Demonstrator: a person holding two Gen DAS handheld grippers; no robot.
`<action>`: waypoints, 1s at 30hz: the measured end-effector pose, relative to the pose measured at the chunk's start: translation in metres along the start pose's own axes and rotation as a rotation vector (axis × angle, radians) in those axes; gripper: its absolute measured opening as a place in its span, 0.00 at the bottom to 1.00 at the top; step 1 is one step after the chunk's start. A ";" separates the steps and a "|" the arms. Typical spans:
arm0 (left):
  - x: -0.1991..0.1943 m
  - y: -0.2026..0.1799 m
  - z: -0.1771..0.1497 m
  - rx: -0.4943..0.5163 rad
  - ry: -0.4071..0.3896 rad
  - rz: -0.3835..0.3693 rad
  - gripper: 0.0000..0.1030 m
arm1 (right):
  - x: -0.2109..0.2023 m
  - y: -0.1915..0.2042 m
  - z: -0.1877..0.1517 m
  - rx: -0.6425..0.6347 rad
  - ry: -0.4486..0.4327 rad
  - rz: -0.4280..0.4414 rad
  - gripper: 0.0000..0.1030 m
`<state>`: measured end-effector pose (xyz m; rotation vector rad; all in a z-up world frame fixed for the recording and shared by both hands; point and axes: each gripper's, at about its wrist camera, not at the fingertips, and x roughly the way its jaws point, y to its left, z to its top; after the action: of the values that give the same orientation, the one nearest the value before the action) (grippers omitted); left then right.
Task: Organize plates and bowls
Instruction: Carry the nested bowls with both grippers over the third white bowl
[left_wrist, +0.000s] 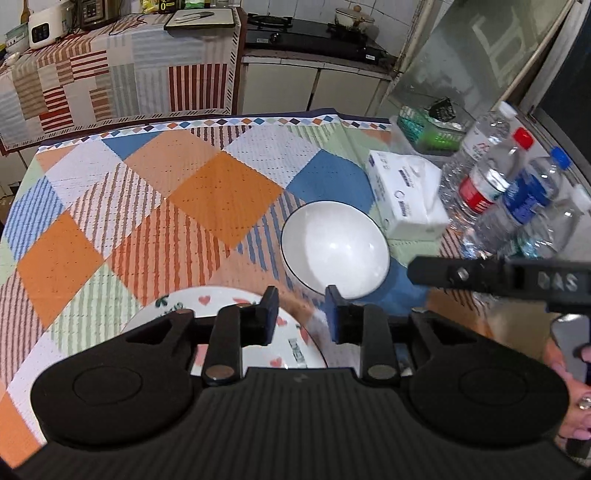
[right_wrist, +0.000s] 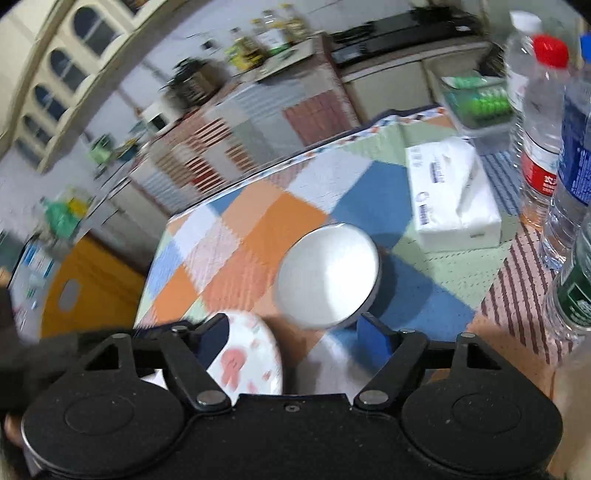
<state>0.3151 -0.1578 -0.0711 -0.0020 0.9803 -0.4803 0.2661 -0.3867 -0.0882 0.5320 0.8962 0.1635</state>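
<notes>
A white bowl with a dark rim (left_wrist: 335, 248) sits on the checked tablecloth, right of centre; it also shows in the right wrist view (right_wrist: 327, 275). A white plate with pink hearts (left_wrist: 221, 308) lies at the near edge, partly under my left gripper (left_wrist: 301, 312), which is open and empty above it. In the right wrist view the plate (right_wrist: 247, 360) lies lower left. My right gripper (right_wrist: 295, 332) is open and empty, just short of the bowl. Its finger (left_wrist: 461, 275) reaches in from the right in the left wrist view.
A white tissue pack (left_wrist: 404, 194) lies right of the bowl. Several plastic water bottles (left_wrist: 491, 177) and a green container (left_wrist: 428, 129) stand along the table's right side. A cloth-covered counter (left_wrist: 122, 74) and a stove (left_wrist: 310, 33) are behind.
</notes>
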 end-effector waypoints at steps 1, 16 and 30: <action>0.007 0.001 0.000 -0.003 -0.003 0.008 0.32 | 0.008 -0.006 0.002 0.019 -0.011 -0.010 0.77; 0.086 0.005 0.010 -0.105 0.007 0.049 0.39 | 0.097 -0.045 0.001 0.159 -0.002 -0.139 0.37; 0.082 -0.012 0.012 -0.009 0.035 0.096 0.10 | 0.098 -0.031 -0.003 0.216 -0.034 -0.240 0.16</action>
<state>0.3576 -0.2035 -0.1264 0.0450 1.0122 -0.3887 0.3221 -0.3780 -0.1744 0.6203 0.9417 -0.1613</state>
